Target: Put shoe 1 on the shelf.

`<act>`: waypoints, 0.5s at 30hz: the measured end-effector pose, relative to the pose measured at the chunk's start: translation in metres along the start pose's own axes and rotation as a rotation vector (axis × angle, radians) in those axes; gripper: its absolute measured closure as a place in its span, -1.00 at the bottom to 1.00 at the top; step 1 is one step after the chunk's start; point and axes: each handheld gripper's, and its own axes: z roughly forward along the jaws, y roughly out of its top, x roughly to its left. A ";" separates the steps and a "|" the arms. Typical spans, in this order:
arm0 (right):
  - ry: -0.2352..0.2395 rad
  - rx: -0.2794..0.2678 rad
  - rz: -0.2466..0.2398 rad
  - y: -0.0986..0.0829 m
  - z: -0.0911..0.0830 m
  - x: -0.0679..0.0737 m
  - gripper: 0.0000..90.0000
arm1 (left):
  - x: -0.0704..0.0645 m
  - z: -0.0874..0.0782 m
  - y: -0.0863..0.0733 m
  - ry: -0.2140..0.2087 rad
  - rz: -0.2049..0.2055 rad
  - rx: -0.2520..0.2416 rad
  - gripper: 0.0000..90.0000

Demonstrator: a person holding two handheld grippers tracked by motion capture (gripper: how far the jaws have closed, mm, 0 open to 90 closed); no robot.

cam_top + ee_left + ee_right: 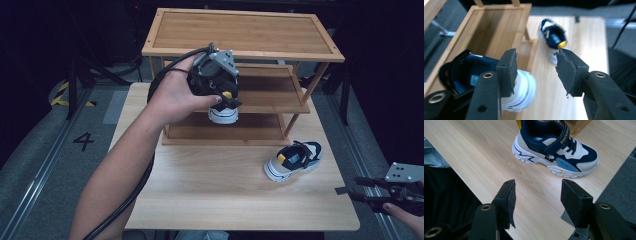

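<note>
Fingers of the right gripper stand apart with nothing between them, low at the near right corner of the bench, held by the person's right hand. A little beyond, still out on the bench top just in front of the rack's right leg, lies the second shoe, upright on its sole; its long axis runs diagonally, yellow-tabbed heel toward the near left and toe toward the far right, strap fastened across the top. Farther in, the left hand carries the left gripper at the front of the wooden shoe rack. Its fingers are parted too, one pad beside the white sole of the first shoe, the other clear of it. That shoe sits at the front edge of the rack's lower shelf, its white end facing out toward the person and its length running back into the rack, though how squarely it rests is hard to tell. By my reading the job is about half done: one shoe appears placed and released, while the other has yet to be picked up and shelved beside it, probably by the waiting right gripper.
</note>
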 end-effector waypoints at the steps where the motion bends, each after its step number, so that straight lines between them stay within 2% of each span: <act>1: 0.005 0.000 0.000 0.002 0.002 0.000 0.04 | -0.002 -0.002 -0.003 -0.005 -0.019 -0.019 0.20; 2: 0.010 0.000 -0.006 0.004 0.004 0.000 0.04 | -0.004 -0.004 -0.007 -0.006 -0.049 -0.043 0.26; 4: 0.021 0.004 -0.020 0.008 0.007 -0.001 0.04 | -0.011 -0.005 -0.019 -0.016 -0.134 -0.093 0.39; 5: 0.030 0.004 -0.028 0.010 0.009 -0.001 0.04 | -0.014 -0.004 -0.025 -0.002 -0.172 -0.111 0.45; 7: 0.044 0.004 -0.037 0.013 0.012 -0.001 0.05 | -0.019 -0.001 -0.033 0.000 -0.220 -0.123 0.60; 8: 0.044 0.004 -0.037 0.013 0.012 -0.001 0.05 | -0.019 -0.001 -0.033 0.000 -0.220 -0.123 0.64; 9: 0.047 0.002 -0.037 0.015 0.014 -0.001 0.05 | -0.022 0.002 -0.039 0.005 -0.258 -0.145 0.64; 10: 0.054 0.003 -0.045 0.018 0.016 -0.002 0.05 | -0.024 0.005 -0.046 0.008 -0.278 -0.171 0.82; 11: 0.054 0.003 -0.045 0.018 0.016 -0.002 0.05 | -0.024 0.005 -0.046 0.008 -0.278 -0.171 0.90; 15: 0.064 0.004 -0.058 0.021 0.019 -0.003 0.05 | -0.029 0.018 -0.061 0.041 -0.312 -0.228 0.99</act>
